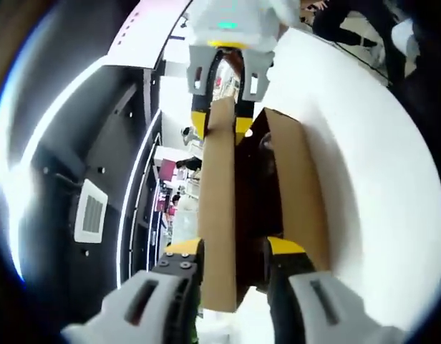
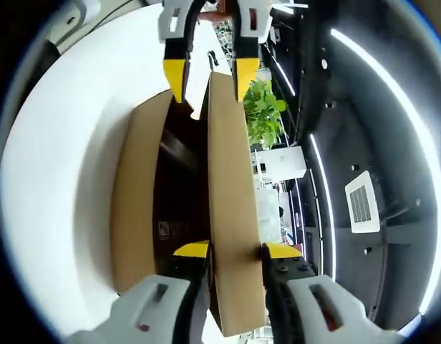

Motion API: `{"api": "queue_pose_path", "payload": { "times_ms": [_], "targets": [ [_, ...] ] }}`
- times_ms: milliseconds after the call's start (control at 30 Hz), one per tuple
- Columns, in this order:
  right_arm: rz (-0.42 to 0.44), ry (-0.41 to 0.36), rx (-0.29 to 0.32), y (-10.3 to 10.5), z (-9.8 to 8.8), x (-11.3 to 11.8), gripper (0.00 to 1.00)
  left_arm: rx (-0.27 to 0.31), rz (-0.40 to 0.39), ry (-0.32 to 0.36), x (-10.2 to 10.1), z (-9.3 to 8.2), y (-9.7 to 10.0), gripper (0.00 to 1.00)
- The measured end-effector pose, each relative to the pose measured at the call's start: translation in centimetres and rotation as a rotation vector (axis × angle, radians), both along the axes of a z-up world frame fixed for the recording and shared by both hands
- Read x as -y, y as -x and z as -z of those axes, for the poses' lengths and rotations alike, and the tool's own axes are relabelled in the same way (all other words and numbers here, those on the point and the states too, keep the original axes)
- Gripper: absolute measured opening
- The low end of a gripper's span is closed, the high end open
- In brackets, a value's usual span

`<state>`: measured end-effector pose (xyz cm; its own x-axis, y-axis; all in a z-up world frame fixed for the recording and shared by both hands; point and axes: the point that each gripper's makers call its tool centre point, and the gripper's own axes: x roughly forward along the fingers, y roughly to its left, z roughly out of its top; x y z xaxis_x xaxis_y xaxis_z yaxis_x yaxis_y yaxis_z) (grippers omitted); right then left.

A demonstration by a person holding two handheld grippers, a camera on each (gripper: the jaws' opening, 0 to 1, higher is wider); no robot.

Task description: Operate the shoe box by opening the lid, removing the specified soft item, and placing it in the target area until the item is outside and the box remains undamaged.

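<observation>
A brown cardboard shoe box [image 1: 301, 193] lies on a white round table [image 1: 364, 179], its dark inside [image 1: 258, 193] showing. The box lid [image 1: 217, 215] is raised on edge above the opening. In the left gripper view my left gripper [image 1: 235, 247] is shut on the lid's near end, and my right gripper [image 1: 222, 125] pinches the far end. In the right gripper view my right gripper [image 2: 235, 249] is shut on the lid [image 2: 235, 215], the left gripper [image 2: 210, 72] grips the opposite end, and the box [image 2: 134, 215] lies to the left. The contents are too dark to make out.
The white table [image 2: 63, 165] spreads wide around the box. Beyond its edge are a dark ceiling with light strips [image 2: 364, 86], a vent [image 1: 91, 211], a green plant [image 2: 263, 115] and people in the distance [image 1: 349, 21].
</observation>
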<state>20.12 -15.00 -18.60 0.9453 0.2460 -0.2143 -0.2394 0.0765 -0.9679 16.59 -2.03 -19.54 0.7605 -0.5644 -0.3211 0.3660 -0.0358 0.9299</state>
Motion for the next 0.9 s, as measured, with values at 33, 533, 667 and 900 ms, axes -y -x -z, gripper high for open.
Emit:
{"api": "queue_pose_path", "payload": {
  "times_ms": [33, 533, 667, 900],
  "targets": [
    [0.001, 0.002, 0.001, 0.0, 0.0, 0.0, 0.26, -0.013, 0.008, 0.002, -0.1, 0.1, 0.3, 0.34],
    [0.010, 0.008, -0.004, 0.0, 0.0, 0.0, 0.26, -0.204, -0.005, 0.014, -1.8, 3.8, 0.1, 0.36],
    [0.011, 0.010, -0.005, 0.0, 0.0, 0.0, 0.26, -0.235, -0.023, 0.012, -2.2, 4.7, -0.9, 0.36],
    [0.012, 0.015, -0.005, 0.0, 0.0, 0.0, 0.26, -0.272, -0.025, -0.015, -2.2, 6.1, -2.1, 0.36]
  ]
}}
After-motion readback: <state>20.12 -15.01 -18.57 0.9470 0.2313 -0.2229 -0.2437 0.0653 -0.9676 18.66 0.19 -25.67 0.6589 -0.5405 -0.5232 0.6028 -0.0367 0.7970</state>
